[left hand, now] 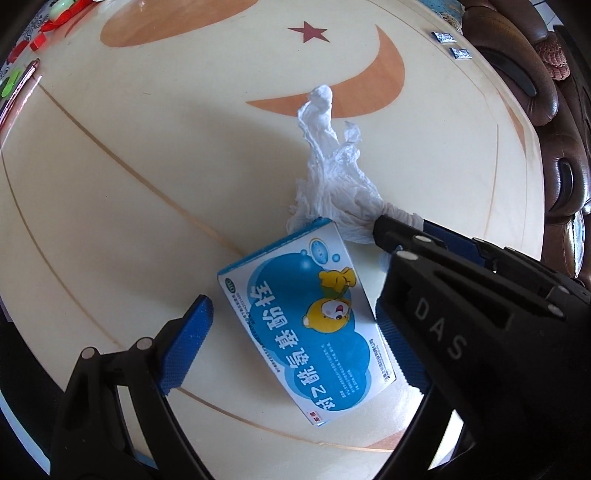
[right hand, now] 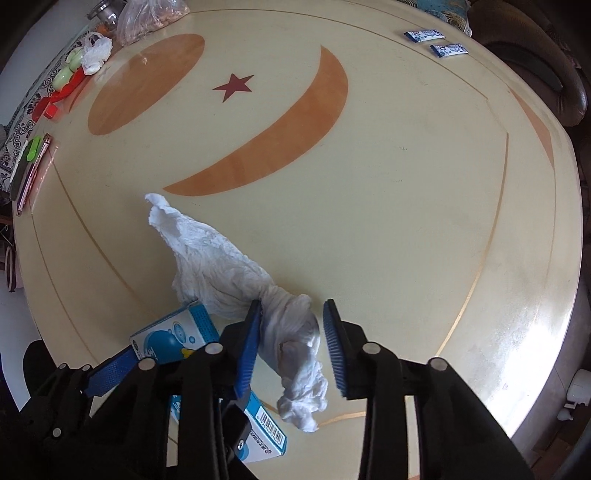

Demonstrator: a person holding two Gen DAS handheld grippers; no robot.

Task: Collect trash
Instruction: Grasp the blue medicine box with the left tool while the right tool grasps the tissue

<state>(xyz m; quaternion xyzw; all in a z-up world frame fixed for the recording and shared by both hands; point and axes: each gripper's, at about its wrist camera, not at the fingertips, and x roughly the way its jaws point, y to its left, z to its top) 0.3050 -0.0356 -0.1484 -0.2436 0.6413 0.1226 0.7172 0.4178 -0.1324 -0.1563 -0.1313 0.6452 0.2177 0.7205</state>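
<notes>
A blue and white medicine box [left hand: 306,325] with a cartoon bear lies flat on the cream table. My left gripper [left hand: 291,339] is open, its blue pads on either side of the box; the right pad touches the box edge. A crumpled white tissue [left hand: 332,184] lies just beyond the box. In the right wrist view my right gripper [right hand: 291,347] is open around the near end of the tissue [right hand: 229,266]; the left pad touches it. The box [right hand: 173,336] shows at lower left, partly hidden by the gripper bodies.
Two small blue and white sachets [right hand: 436,42] lie at the far right table edge. A phone [right hand: 33,173], red and green items [right hand: 62,88] and plastic bags [right hand: 147,18] sit along the far left edge. A brown leather sofa [left hand: 554,92] stands beyond the table.
</notes>
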